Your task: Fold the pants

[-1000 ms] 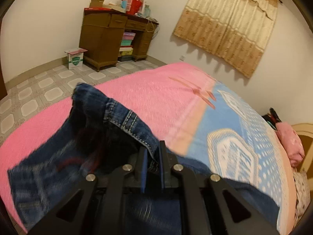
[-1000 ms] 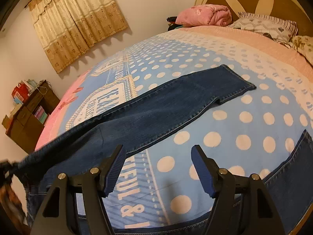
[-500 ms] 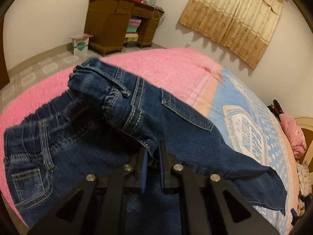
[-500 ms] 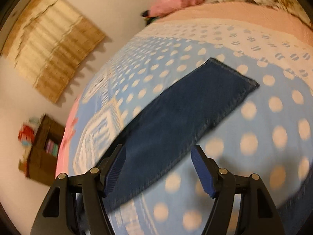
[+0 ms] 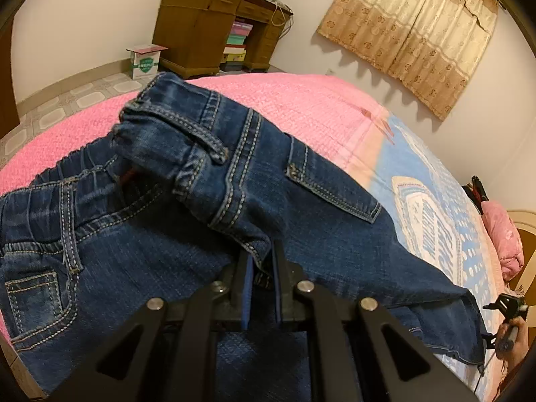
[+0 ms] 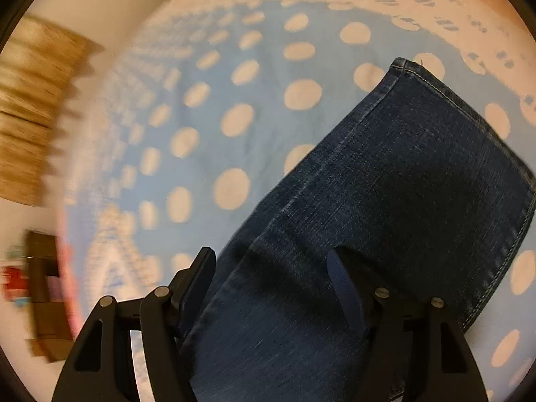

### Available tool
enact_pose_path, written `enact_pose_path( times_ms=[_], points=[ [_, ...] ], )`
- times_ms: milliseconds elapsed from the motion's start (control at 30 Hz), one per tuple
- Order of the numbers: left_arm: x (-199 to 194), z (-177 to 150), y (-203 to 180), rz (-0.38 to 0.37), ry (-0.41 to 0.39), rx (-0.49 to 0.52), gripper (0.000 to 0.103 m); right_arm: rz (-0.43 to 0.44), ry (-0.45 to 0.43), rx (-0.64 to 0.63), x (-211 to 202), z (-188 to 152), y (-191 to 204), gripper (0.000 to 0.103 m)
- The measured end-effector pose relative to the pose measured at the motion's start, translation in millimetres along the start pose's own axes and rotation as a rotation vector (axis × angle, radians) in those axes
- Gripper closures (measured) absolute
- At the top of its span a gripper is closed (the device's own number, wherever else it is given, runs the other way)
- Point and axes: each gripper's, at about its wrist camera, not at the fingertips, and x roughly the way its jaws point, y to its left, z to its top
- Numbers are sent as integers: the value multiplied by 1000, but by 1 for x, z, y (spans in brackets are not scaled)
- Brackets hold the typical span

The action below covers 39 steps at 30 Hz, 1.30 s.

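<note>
Dark blue denim pants [image 5: 301, 221] stretched lengthwise along the pink-and-blue dotted bedspread [image 6: 234, 107], waist seam pinched in the closed left gripper [image 5: 259, 268] toward the pink end, hemmed leg directly beneath the wide-open, empty right gripper [image 6: 271, 288].

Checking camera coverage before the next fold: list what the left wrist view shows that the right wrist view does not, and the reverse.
Only the left wrist view: the jeans' elastic waistband, stitched back pocket, the left tongs shut on denim, the pink knitted blanket.

Only the right wrist view: the stitched leg hem lying flat, the right tongs open above the leg.

Both: the dark blue denim jeans, blue polka-dot bedspread, brown wooden desk, beige patterned curtain.
</note>
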Motion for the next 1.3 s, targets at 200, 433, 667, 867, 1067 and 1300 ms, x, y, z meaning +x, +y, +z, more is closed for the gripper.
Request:
enact_pose_path(
  times_ms=[200, 433, 667, 867, 1067, 1300],
  points=[
    [2, -3, 2, 1, 8, 5, 92, -155, -30, -46, 15, 6, 27, 31],
    [1, 7, 5, -23, 45, -10, 92, -149, 9, -85, 4, 3, 17, 90],
    [-14, 31, 6, -63, 53, 5, 92, 177, 20, 20, -56, -3, -33, 95],
    [-46, 47, 13, -134, 64, 4, 91, 344, -18, -33, -123, -30, -49, 96],
    [-73, 56, 24, -176, 62, -7, 91, 470, -79, -94, -194, -78, -90, 96],
    [-76, 77, 21, -190, 82, 0, 92, 461, -86, -65, -218, -98, -134, 96]
  ],
)
